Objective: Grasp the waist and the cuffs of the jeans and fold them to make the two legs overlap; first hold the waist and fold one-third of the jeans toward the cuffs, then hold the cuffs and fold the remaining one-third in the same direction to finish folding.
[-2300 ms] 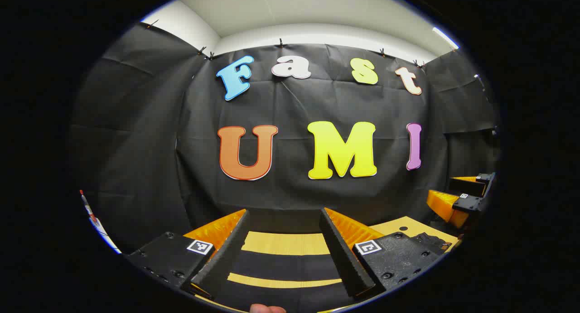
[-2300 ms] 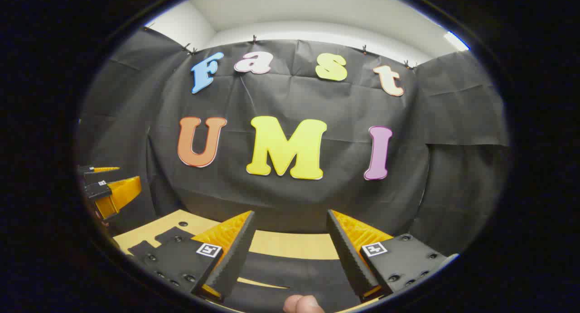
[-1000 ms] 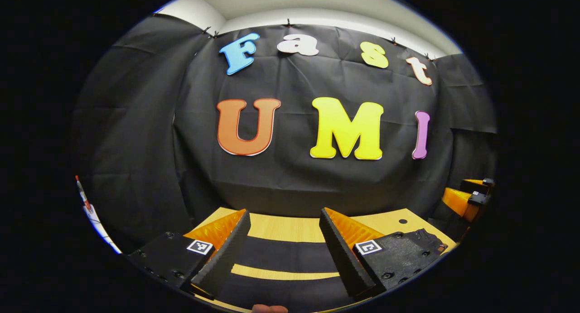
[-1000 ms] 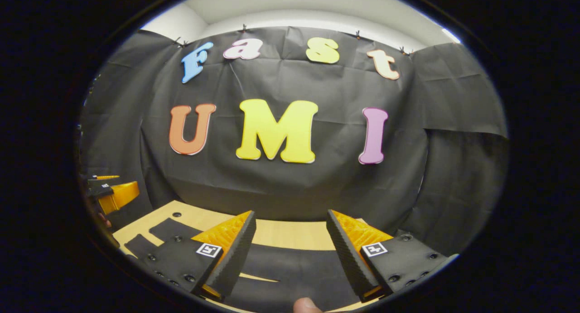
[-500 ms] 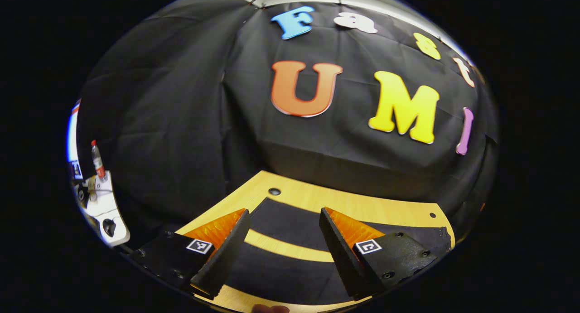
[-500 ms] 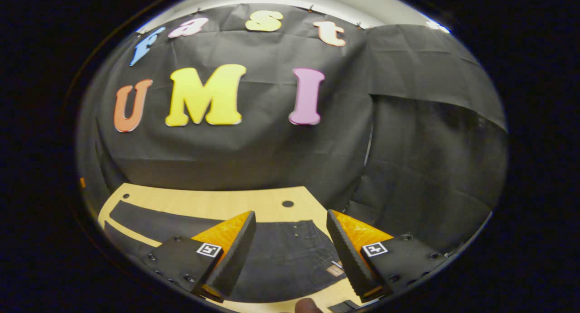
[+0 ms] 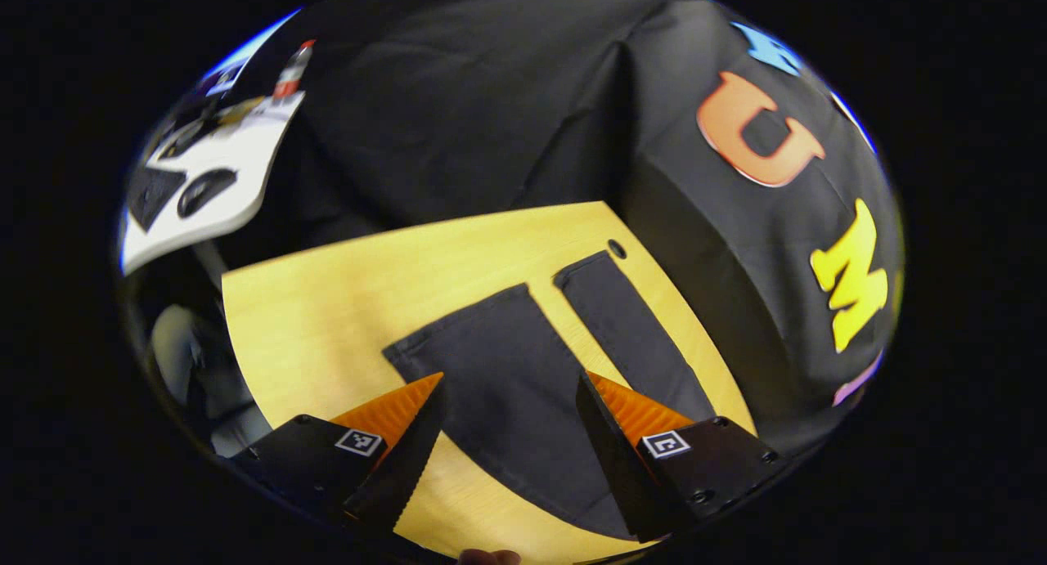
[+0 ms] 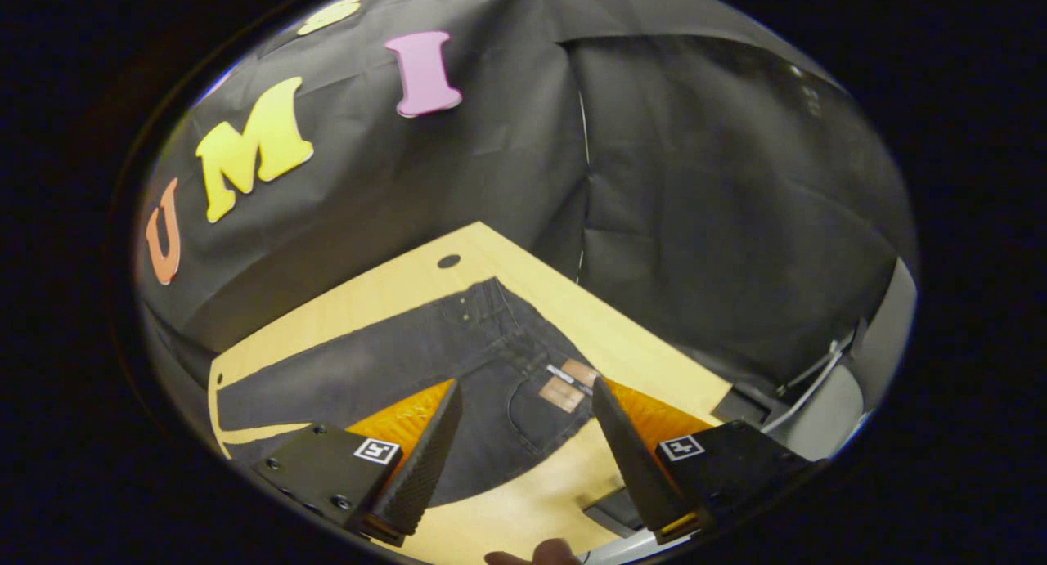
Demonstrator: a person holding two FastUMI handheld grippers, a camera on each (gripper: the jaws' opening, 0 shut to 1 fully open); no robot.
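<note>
Left hand-held gripper: jaws spread wide, holding nothing, poised over the cuff end of the jeans.

Right hand-held gripper: likewise agape and empty, above the waist end, patch and pocket between its fingers.

Step in hand, as judged: approach for the first grasp. Best done by lowering each gripper onto the near edge, one at the near cuff, one at the waistband, pinching both layers, then carrying that leg across the far one in step so the fabric does not skew.

Jeans: dark, near-black denim, spread flat on the pale wooden counter. Two legs lie apart, a strip of wood showing between them; far leg runs towards a hole in the counter.
</note>
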